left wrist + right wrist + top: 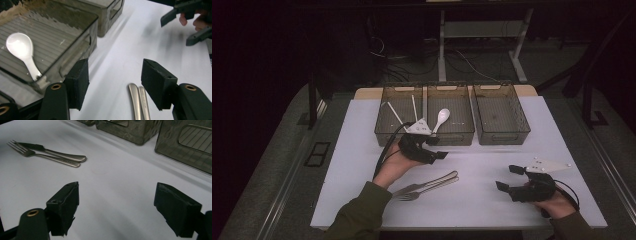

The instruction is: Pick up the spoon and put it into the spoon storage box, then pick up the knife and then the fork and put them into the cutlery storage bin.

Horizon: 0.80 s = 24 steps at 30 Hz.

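Note:
A metal fork (412,195) (42,156) and knife (434,181) (53,152) lie side by side on the white table top, near its front middle. My left gripper (436,148) (115,83) hovers open and empty just in front of the middle bin, above the handles (138,100) of the cutlery. A white spoon (441,118) (22,53) lies inside the middle bin (462,136). Two white sticks (398,116) lean in the left bin (384,133). My right gripper (508,177) (117,207) rests low at the front right, open with nothing between its fingers.
Three clear bins stand in a row at the back of the white table top (492,165); the right bin (502,135) holds nothing. Dark floor, cables and table legs lie beyond. The right hand and its gripper (190,25) appear far off in the left gripper view.

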Motion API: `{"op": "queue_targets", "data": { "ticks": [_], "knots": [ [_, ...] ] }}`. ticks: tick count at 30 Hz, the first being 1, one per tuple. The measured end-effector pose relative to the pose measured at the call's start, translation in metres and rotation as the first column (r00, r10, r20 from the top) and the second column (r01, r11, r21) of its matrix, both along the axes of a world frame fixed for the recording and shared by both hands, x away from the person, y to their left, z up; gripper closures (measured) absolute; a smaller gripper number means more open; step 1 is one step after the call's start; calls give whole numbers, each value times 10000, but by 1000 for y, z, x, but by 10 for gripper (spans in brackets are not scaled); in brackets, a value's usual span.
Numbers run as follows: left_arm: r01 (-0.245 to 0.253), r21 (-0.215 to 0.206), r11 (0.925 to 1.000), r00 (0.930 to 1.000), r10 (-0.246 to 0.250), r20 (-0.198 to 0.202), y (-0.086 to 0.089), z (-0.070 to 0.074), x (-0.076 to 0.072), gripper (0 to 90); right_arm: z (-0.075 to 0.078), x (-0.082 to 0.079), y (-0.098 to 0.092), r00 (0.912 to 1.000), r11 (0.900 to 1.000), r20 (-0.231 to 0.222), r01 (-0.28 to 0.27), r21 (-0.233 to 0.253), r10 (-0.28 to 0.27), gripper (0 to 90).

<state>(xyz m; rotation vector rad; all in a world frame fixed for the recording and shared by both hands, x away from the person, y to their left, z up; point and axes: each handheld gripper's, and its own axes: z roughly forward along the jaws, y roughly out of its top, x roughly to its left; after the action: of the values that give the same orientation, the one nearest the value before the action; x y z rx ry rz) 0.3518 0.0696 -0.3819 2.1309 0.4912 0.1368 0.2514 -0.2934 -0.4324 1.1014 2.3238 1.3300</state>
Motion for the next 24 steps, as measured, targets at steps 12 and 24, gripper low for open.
{"op": "queue_targets", "data": {
  "ticks": [12, 24],
  "knots": [
    [-51, 172, 9998, 9999, 50, 105, 21, -12, -28, 457, 0, 0, 0, 10000, 10000, 66, -35, -42, 35, 199],
    [-14, 383, 9993, 10000, 14, 10, 40, -31, -48, 652, -1, 1, 0, 10000, 10000, 47, -19, -74, 19, 199]
  ]
}}
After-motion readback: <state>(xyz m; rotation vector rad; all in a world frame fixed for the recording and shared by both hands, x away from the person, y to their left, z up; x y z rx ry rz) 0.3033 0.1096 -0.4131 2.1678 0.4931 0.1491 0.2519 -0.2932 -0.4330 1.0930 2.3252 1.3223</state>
